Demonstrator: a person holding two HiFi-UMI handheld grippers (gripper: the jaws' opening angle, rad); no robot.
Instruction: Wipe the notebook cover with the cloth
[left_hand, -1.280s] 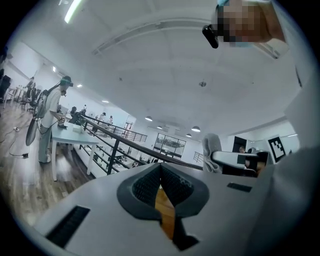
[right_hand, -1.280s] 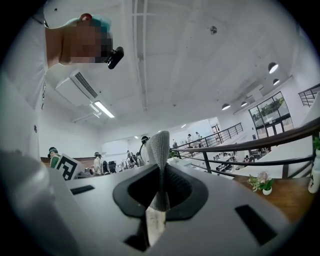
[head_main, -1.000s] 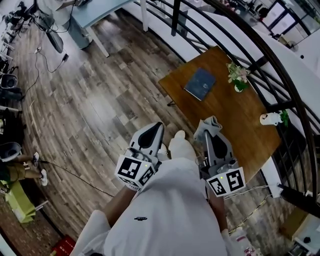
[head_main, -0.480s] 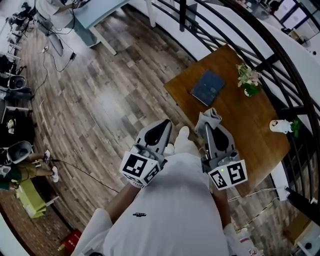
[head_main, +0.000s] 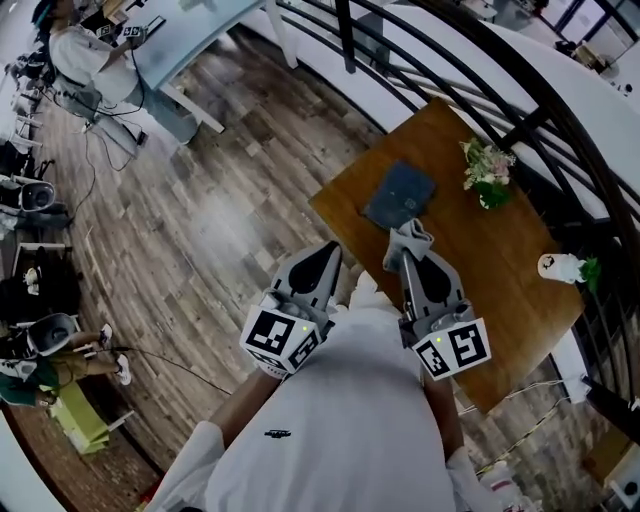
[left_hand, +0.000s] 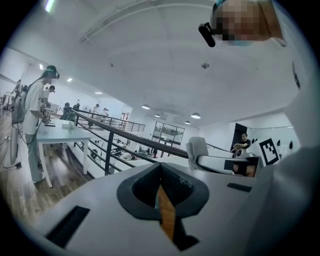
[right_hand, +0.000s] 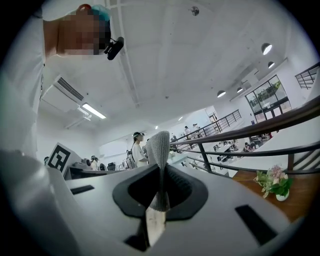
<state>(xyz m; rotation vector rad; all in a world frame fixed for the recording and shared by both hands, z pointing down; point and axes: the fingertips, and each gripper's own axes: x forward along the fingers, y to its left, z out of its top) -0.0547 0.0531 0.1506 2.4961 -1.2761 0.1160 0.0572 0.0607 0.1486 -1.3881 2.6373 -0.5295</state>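
Observation:
A dark blue notebook (head_main: 400, 195) lies flat on the brown wooden table (head_main: 470, 270), near its left edge. My right gripper (head_main: 407, 243) is shut on a grey cloth (head_main: 409, 240) whose bunched end sticks out past the jaw tips, just short of the notebook. In the right gripper view the cloth (right_hand: 159, 150) stands up between the closed jaws of the right gripper (right_hand: 160, 197). My left gripper (head_main: 325, 258) hangs over the floor beside the table, shut and holding nothing; the left gripper (left_hand: 162, 195) shows closed jaws in its own view.
A small vase of flowers (head_main: 487, 172) stands beyond the notebook, and a small white figure (head_main: 560, 267) sits near the table's right edge. A black railing (head_main: 520, 120) curves behind the table. A person (head_main: 85, 60) stands at a pale table (head_main: 185, 35) across the wood floor.
The table and notebook have come closer and shifted left in the head view. My right gripper with the cloth now reaches over the table's edge toward the notebook.

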